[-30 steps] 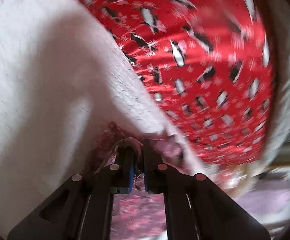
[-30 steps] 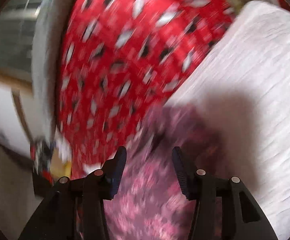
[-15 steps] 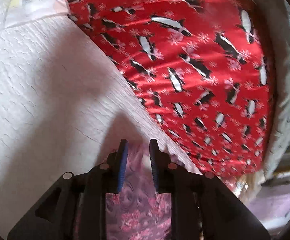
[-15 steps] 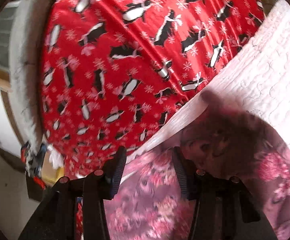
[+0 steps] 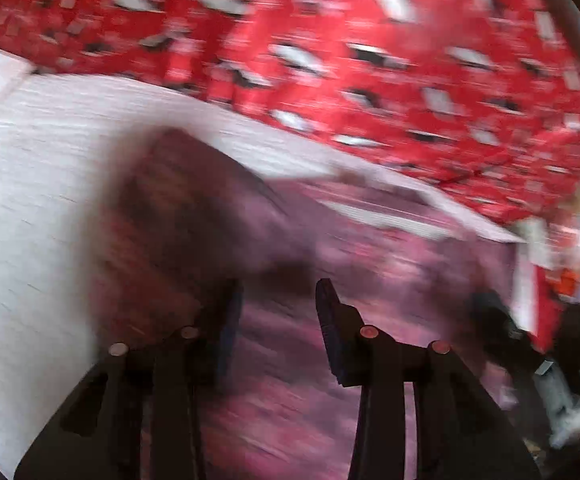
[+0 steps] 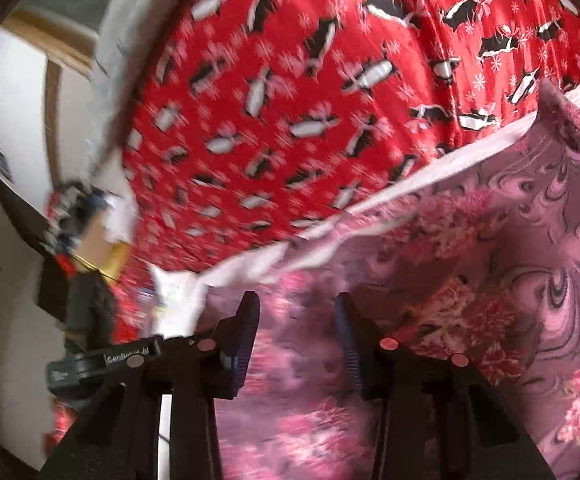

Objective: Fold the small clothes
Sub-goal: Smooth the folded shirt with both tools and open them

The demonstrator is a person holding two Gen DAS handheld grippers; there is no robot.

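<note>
A small pink-and-mauve floral garment lies on a white quilted cover; it also fills the lower right of the right wrist view. My left gripper is open and empty just above the garment; this view is blurred. My right gripper is open and empty over the garment's edge near the white cover's border.
A red blanket with a penguin print lies beyond the white cover, also in the left wrist view. Cluttered objects sit at the left past the bed's edge, and dark objects at the right.
My left gripper was shut on the garment a second ago; it has opened, let go and swung sideways. My right gripper stayed open and moved over the garment.
</note>
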